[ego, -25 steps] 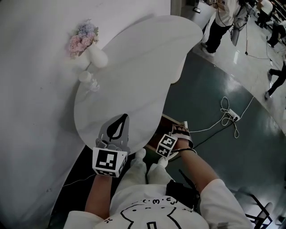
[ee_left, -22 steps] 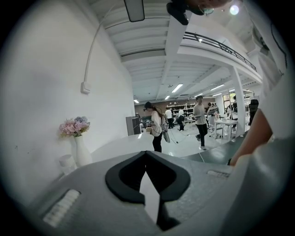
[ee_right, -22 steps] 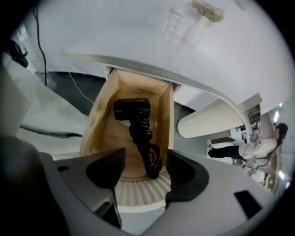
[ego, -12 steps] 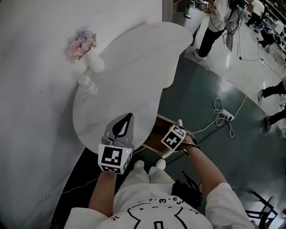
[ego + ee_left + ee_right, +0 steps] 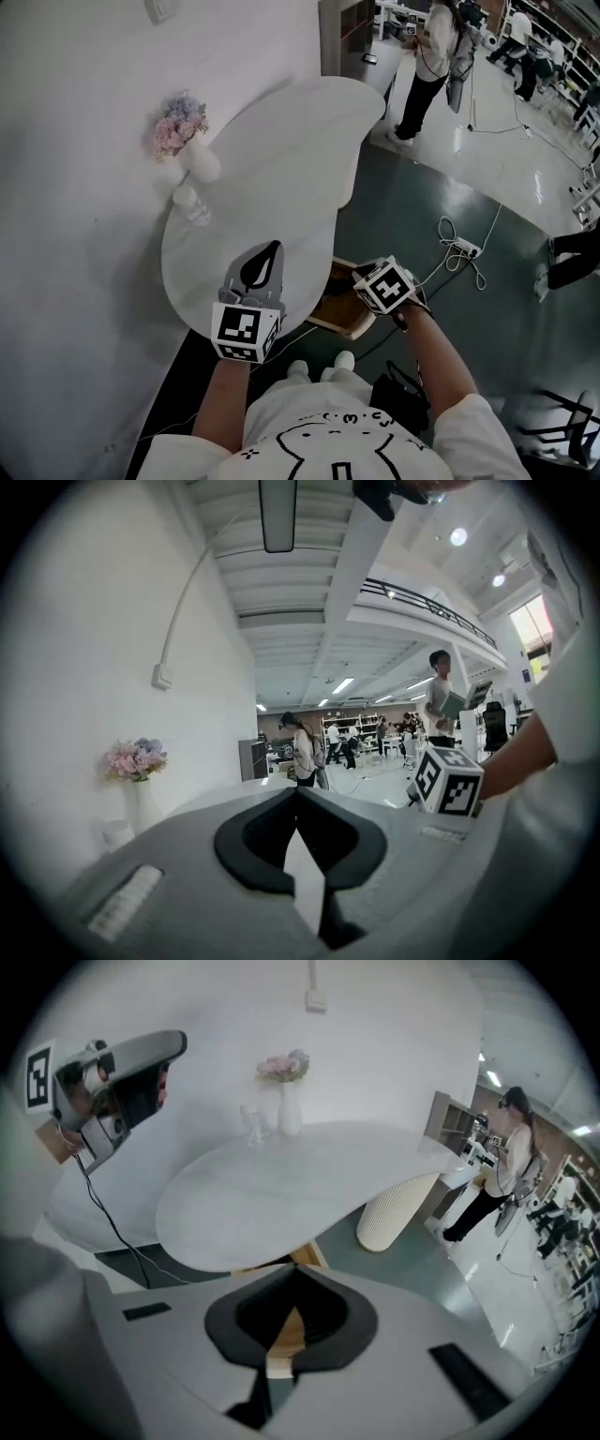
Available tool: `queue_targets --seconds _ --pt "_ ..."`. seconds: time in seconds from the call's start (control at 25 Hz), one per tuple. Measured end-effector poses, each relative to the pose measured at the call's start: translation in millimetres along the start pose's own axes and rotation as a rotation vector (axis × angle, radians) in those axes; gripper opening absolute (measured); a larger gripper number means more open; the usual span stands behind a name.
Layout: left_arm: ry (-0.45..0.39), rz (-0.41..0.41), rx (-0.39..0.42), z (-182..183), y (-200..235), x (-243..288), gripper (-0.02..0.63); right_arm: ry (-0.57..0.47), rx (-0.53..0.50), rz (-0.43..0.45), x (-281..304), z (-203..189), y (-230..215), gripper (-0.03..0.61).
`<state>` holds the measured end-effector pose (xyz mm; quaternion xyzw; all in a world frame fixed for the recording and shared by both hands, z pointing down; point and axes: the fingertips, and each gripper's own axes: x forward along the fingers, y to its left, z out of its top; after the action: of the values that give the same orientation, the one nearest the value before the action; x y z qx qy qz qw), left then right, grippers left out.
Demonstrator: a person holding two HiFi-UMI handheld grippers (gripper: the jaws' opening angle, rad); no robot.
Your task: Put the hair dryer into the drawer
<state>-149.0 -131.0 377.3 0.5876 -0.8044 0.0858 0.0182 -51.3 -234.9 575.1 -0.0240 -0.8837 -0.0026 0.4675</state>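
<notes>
Hair dryer nowhere in view, maybe inside drawer [image 5: 337,327] open under surface [image 5: 272,159] edge. Left hand-held gripper [image 5: 274,248] over surface, right hand-held gripper [image 5: 295,1269] just off its edge: both pressed together, empty. Dryer likely rigid, smooth, lightish plastic; grab handle.

White T-shirt [image 5: 337,436], black doodle print; grey left claw [image 5: 272,251], right claw [image 5: 295,1271]; black-white marker cubes [image 5: 242,330].

One white table [image 5: 281,159]. At its left edge, against the wall [image 5: 75,206], stand one vase [image 5: 202,164] with one bunch of flowers [image 5: 178,127] and one small glass [image 5: 253,1127]. One wooden drawer [image 5: 339,309] shows below the near edge. Two grippers: the left gripper [image 5: 297,791] and the right gripper [image 5: 292,1267]. One power strip [image 5: 466,248] lies on the floor [image 5: 412,197]. One person [image 5: 422,66] stands past the table's far end. The people farther back are too small to count.
</notes>
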Motion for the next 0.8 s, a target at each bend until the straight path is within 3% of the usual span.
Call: queue_targets --seconds 0.52,0.8 --pt "-0.115 -0.049 -0.011 39 16 -5 0.013 -0.342 0.057 -0.136 -112 88 10 -0.002" --pt "-0.171 -0.052 -0.028 58 19 -3 0.012 -0.569 0.097 -0.263 -174 114 13 -0.002"
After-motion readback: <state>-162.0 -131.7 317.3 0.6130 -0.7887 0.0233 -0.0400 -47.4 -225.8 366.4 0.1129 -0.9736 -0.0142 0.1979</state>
